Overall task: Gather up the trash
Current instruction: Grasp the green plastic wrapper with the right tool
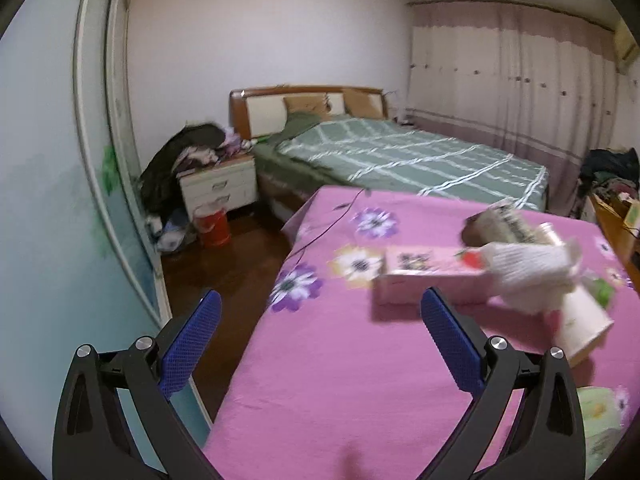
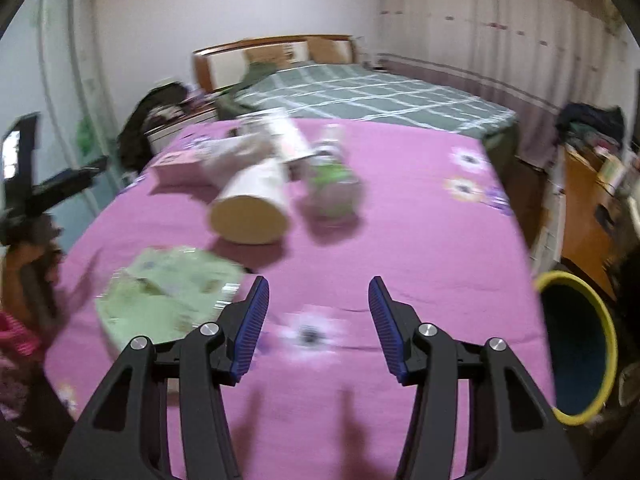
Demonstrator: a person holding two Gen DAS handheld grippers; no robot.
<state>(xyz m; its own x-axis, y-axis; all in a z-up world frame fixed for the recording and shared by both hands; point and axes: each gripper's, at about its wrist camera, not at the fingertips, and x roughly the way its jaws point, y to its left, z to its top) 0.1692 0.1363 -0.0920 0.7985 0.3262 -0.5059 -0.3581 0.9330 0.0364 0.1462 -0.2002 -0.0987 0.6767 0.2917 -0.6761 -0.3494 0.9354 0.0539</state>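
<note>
Trash lies on a table under a pink flowered cloth (image 2: 400, 216). A pink box (image 1: 424, 276) lies flat, with crumpled white paper (image 1: 532, 270) and a paper cup (image 1: 584, 324) on its side to its right. In the right wrist view the paper cup (image 2: 252, 204) lies beside a clear plastic bottle with a green label (image 2: 332, 188), and a light green packet (image 2: 168, 292) lies nearer. My left gripper (image 1: 320, 320) is open and empty above the table's left edge. My right gripper (image 2: 318, 308) is open and empty above the cloth. A yellow-rimmed bin (image 2: 576, 344) stands by the table's right side.
A bed with a green checked cover (image 1: 400, 156) stands beyond the table. A white nightstand (image 1: 218, 186) piled with clothes and a red bucket (image 1: 212, 224) are at its left. A wooden cabinet (image 2: 588, 208) with clutter stands at the right. The left gripper's frame (image 2: 28, 184) shows at far left.
</note>
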